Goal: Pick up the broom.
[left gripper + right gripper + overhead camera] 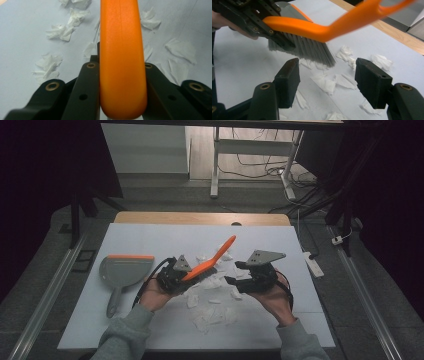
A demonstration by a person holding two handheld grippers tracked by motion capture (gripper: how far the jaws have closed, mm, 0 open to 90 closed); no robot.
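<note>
White sheeting covers the table [150, 232], which stands on a grey floor. Nearest the lower edge of the high view, torn paper scraps [212, 312] lie scattered at centre, some reaching up between the two hands. At centre left, the left gripper [175, 270] has its jaws clamped on the orange brush [212, 260] at the bristle end of its back; the handle rises toward the upper right. At centre right, the right gripper [240, 272] has its jaws spread apart and empty, just beside the brush and over the scraps. At left, well apart from the scraps, the dustpan [122, 270] lies flat, handle toward the lower edge.

Judged step: the brush has been taken up; sweeping has not begun. The next move likely calls for fetching the dustpan with the free jaws, setting its lip at the scraps, then drawing the bristles [312, 51] toward it.
</note>
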